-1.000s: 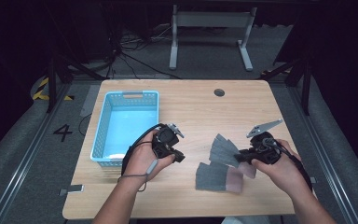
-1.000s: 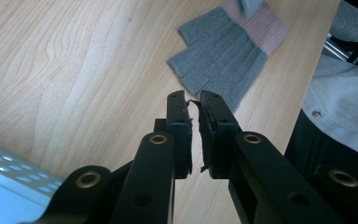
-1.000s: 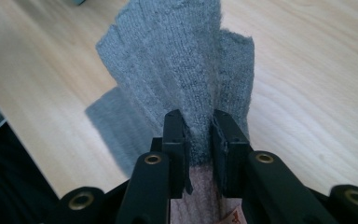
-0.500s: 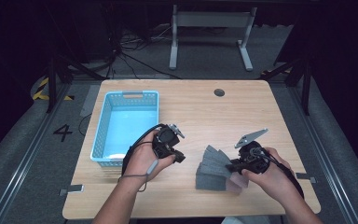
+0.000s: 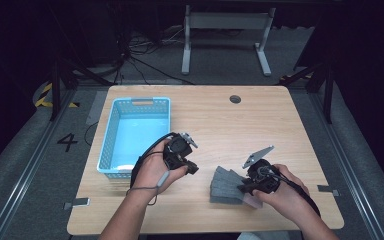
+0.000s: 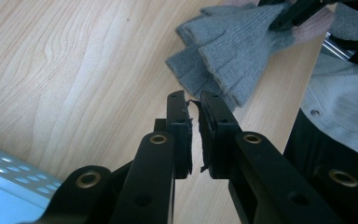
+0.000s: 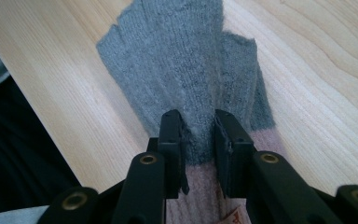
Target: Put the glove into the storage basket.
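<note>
Floor marking "4" left of table. Grey fingerless glove, pink cuff, lies at near edge. Right gripper jaws just been opening, straddling glove fabric. Left gripper nearly closed, empty, beside blue basket.

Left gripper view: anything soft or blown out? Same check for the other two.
Left gripper view: fingers near the lens soft, grey fingerless glove sharper, wood evenly lit. Right gripper view: knit sharp, no glare. High view: table bright, surroundings nearly black.
</note>
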Demonstrator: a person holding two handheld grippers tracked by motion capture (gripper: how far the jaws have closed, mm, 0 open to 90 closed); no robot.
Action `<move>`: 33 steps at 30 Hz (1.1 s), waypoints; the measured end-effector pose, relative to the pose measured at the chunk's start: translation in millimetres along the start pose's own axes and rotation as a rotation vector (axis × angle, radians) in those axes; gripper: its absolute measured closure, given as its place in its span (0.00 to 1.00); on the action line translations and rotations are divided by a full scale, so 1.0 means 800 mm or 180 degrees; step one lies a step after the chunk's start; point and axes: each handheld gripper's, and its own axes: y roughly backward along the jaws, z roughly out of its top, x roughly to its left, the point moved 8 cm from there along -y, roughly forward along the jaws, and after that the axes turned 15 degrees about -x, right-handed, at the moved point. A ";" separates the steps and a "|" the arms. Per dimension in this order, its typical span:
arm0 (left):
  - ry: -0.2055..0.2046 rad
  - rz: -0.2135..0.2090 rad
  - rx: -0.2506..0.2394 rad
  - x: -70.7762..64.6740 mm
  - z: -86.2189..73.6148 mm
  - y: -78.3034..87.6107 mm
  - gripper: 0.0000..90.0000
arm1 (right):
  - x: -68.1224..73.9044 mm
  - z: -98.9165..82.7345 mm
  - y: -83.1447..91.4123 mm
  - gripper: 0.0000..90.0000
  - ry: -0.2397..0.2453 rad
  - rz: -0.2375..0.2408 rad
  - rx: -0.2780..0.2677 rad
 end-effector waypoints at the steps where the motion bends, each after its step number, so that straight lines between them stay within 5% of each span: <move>1: 0.0000 0.0001 0.0004 0.000 0.000 0.000 0.92 | 0.001 -0.001 -0.001 0.83 0.0003 -0.0001 0.0010; 18: 0.0026 0.0006 0.0010 0.001 -0.001 -0.003 0.91 | 0.003 -0.003 -0.016 0.82 0.0204 -0.0120 0.0228; 33: 0.0026 0.0006 0.0017 0.001 -0.002 -0.003 0.91 | 0.006 -0.007 -0.024 0.81 0.0267 -0.0038 0.0306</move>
